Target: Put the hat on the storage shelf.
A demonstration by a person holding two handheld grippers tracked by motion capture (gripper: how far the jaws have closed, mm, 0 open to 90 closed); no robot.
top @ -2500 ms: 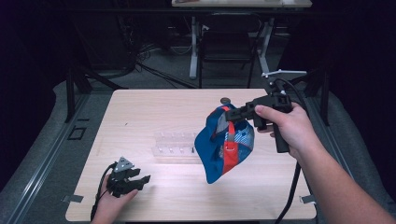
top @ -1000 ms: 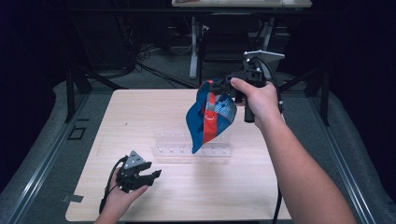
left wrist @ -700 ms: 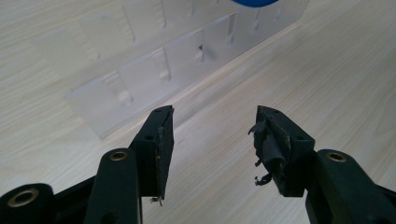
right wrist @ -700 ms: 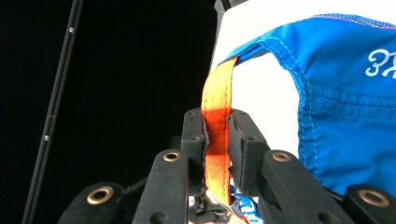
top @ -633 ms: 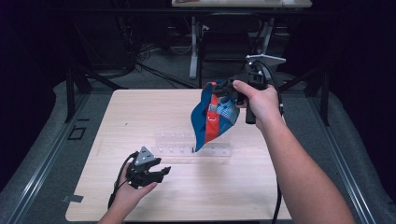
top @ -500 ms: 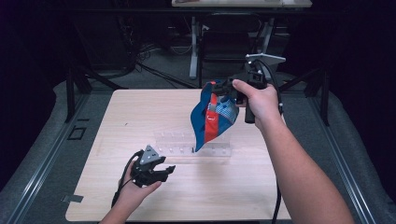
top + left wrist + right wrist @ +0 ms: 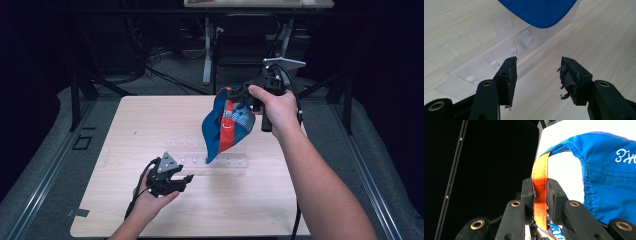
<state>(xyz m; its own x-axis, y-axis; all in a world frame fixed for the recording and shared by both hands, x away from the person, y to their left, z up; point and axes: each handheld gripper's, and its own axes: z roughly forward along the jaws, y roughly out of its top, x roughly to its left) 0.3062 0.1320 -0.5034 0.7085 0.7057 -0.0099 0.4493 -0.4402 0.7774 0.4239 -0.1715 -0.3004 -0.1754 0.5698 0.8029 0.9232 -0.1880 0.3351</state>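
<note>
your right gripper [image 7: 540, 195] pinches the orange fabric strap [image 7: 540, 177] of a blue cloth cap [image 7: 225, 125], jaws pressed tight on it — the cap hangs in the air above the far right part of the pale wooden table [image 7: 140, 125]. its lower edge dangles over a clear plastic rack with slanted dividers [image 7: 486, 50]. your left gripper [image 7: 537, 75], low on the near side, points at the rack — jaws spread, nothing between them.

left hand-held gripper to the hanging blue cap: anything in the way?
Nothing visible. The left hand-held gripper stands open above bare table, and the blue cap's lower edge hangs ahead of it over the clear plastic rack. The right hand-held gripper pinches the orange strap.
</note>
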